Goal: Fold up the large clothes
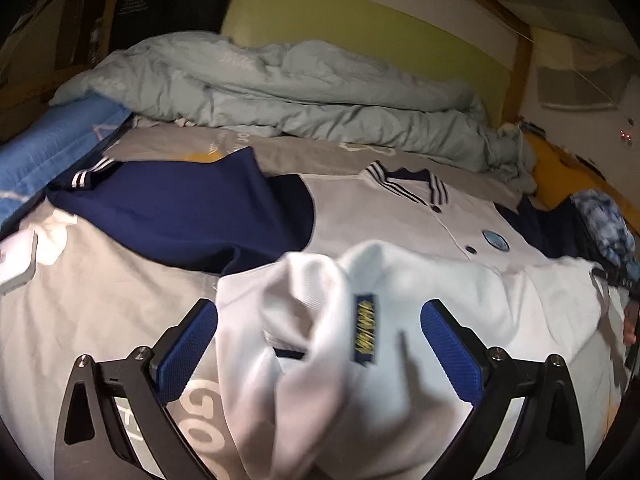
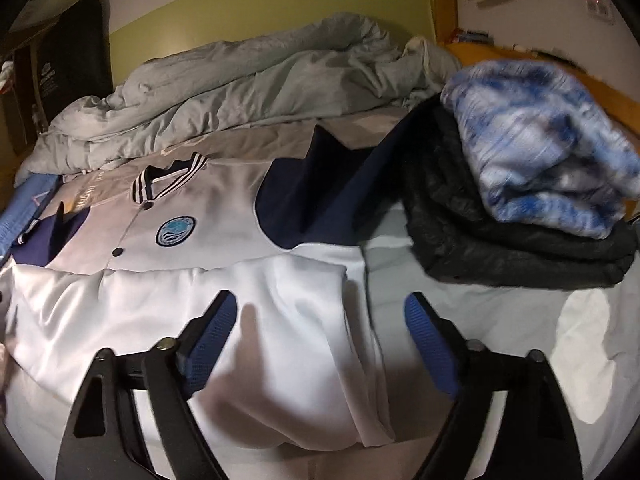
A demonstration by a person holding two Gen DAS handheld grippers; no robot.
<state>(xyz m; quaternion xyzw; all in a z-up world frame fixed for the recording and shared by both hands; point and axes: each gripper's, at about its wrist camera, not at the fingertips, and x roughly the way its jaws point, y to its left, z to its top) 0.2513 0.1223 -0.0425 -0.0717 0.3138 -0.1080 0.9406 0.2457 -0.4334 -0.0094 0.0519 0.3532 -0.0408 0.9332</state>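
On the bed (image 2: pixel 500 312), in front of the rumpled grey duvet (image 1: pixel 304 92), a white jacket (image 2: pixel 224 216) with navy sleeves is being kept spread face up, its striped collar (image 2: pixel 168 178) turned toward the duvet. The jacket's lower part is being shown folded up over its body, so that white lining is lying below the round blue badge (image 2: pixel 175 231). One navy sleeve (image 1: pixel 180 208) is being seen stretched out from the jacket toward a blue cushion (image 1: pixel 48 152) at the bed's edge; the other navy sleeve (image 2: pixel 332 192) is being seen raised in peaks on the jacket's far side, just beside a folded black garment (image 2: pixel 500 240). A blue-and-white folded garment (image 2: pixel 536 144) is being carried on top of that black one.

The left hand-held gripper (image 1: pixel 320 344) is being held with its jaws wide apart around a bunched fold of the jacket's white fabric bearing a small dark label (image 1: pixel 366 330); the blue pads are not pressing on the cloth. The right hand-held gripper (image 2: pixel 320 344) is likewise being held open over the folded edge of the jacket, the fabric lying between its pads without being pinched.
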